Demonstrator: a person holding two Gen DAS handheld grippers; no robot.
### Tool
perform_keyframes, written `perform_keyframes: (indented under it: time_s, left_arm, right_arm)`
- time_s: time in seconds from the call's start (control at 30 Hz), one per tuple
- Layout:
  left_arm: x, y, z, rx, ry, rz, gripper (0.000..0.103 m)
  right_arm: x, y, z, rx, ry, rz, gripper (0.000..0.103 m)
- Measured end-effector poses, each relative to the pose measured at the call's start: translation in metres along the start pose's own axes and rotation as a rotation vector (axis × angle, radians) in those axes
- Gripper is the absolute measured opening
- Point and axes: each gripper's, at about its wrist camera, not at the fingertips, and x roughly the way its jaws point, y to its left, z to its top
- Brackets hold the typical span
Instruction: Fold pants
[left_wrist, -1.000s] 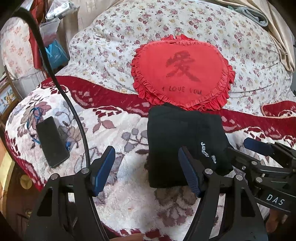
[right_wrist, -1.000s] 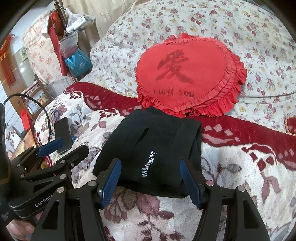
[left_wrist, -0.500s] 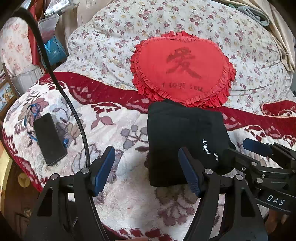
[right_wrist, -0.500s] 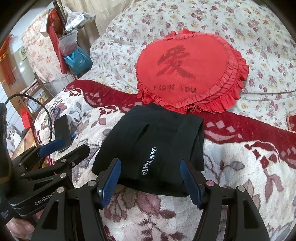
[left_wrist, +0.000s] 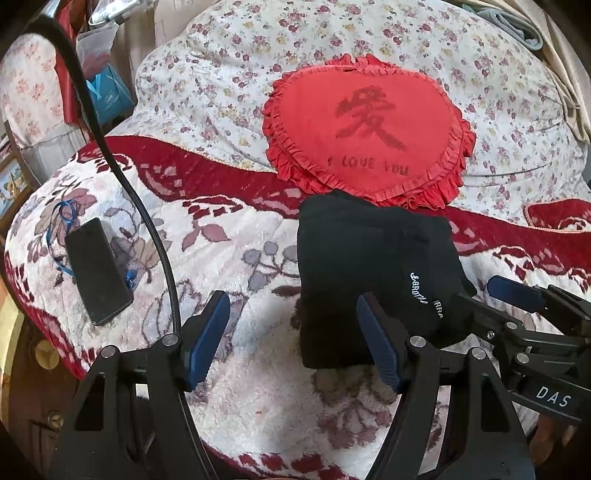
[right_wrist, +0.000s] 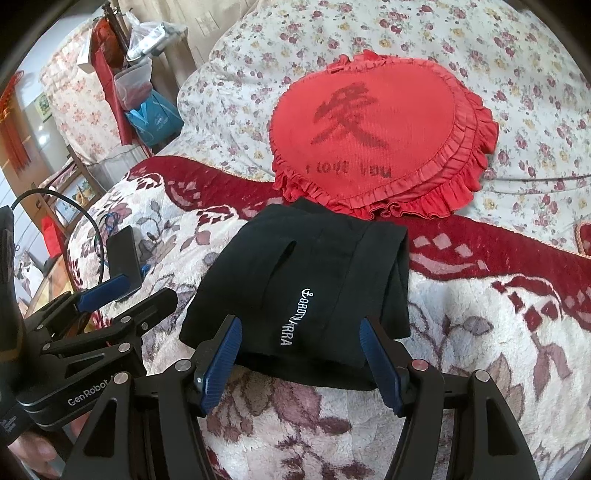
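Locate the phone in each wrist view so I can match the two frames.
Left wrist: the phone lies at left of centre on the floral blanket, left of the black cable.
Right wrist: the phone sits at the left edge, just above the left gripper.
Shared landmark: the red heart pillow, right behind the folded black pants.

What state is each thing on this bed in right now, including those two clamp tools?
black pants: folded into a compact bundle, lying flat on the blanket, far edge at the cushion's frill.
left gripper: open, empty, beside the pants.
right gripper: open, empty, at the near edge of the pants.
heart cushion: propped against the floral bedding.
phone: screen dark, lying flat.
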Motion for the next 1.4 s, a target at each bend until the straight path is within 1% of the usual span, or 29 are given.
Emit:
perform_keyframes:
  time_s: [1.4]
  left_arm:
    - [-0.0004, -0.0050, -0.0024, 0.016, 0.010, -0.004, 0.073]
  right_arm:
    - [0.0021, 0.0039, -0.0026, -0.004, 0.015, 0.001, 0.065]
